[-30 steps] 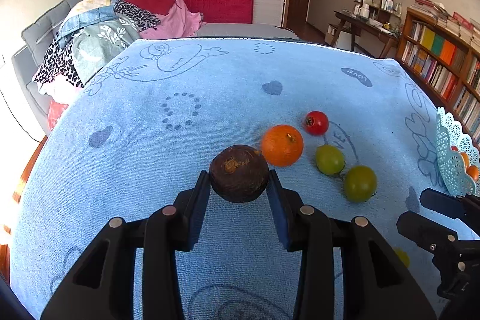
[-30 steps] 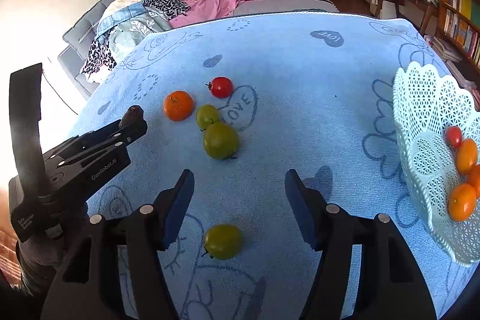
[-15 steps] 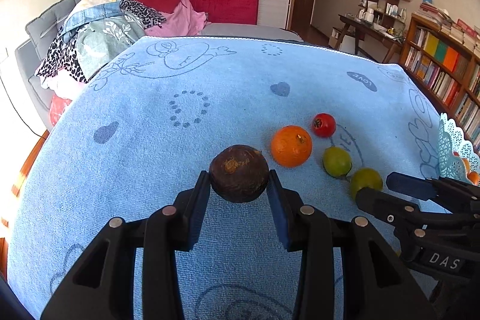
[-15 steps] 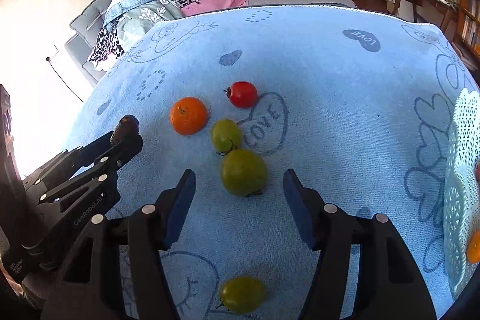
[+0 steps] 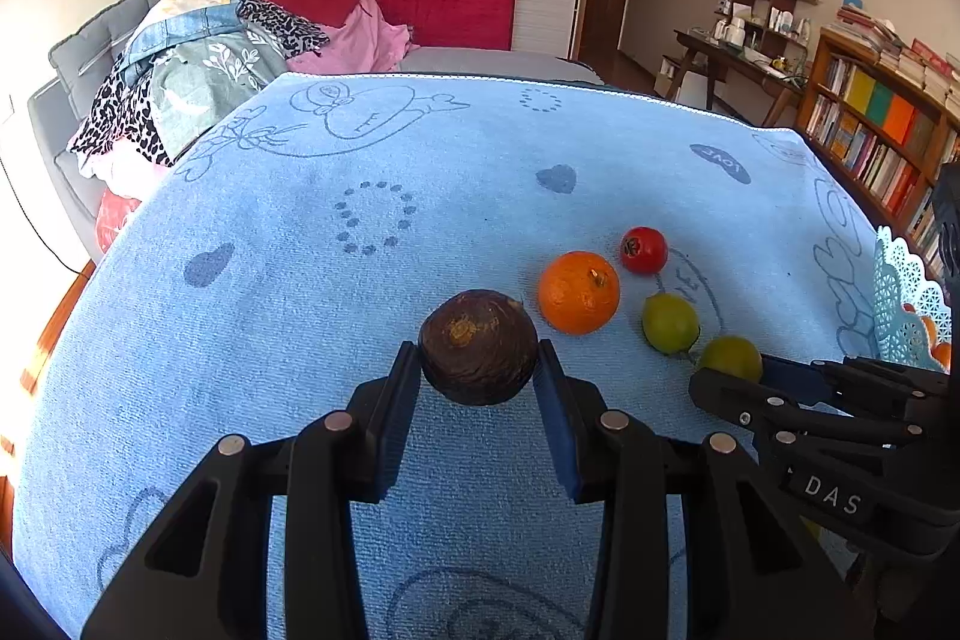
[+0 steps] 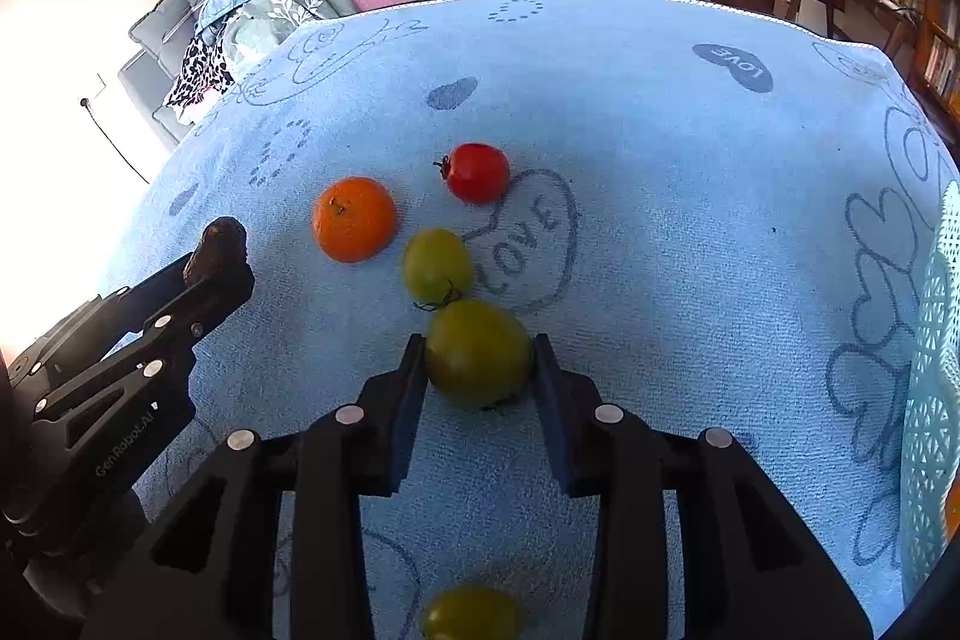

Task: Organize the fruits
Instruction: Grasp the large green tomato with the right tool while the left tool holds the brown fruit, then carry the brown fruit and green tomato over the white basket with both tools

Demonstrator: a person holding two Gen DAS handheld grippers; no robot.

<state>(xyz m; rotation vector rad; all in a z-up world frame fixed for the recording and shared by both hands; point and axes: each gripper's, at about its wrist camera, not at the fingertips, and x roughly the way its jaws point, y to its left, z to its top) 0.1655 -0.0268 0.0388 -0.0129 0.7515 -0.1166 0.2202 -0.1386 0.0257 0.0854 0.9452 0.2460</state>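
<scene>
My left gripper (image 5: 477, 376) is shut on a dark brown wrinkled fruit (image 5: 478, 346), held just above the blue towel; the fruit also shows in the right wrist view (image 6: 217, 247). My right gripper (image 6: 478, 361) has closed onto a large green fruit (image 6: 478, 352) on the towel; both pads touch its sides. Beyond it lie a smaller green fruit (image 6: 437, 265), an orange (image 6: 354, 219) and a red tomato (image 6: 477, 172). Another green fruit (image 6: 471, 613) lies under the right gripper. In the left wrist view the right gripper (image 5: 726, 385) partly hides the large green fruit (image 5: 729, 357).
A pale lattice fruit basket (image 6: 933, 400) stands at the towel's right edge, holding orange fruits (image 5: 939, 349). A sofa with piled clothes (image 5: 198, 58) lies behind the table on the left; a bookshelf (image 5: 882, 124) stands far right.
My right gripper moved forward and down to the large green fruit and closed around it. My left gripper stayed shut on the brown fruit, hardly moving.
</scene>
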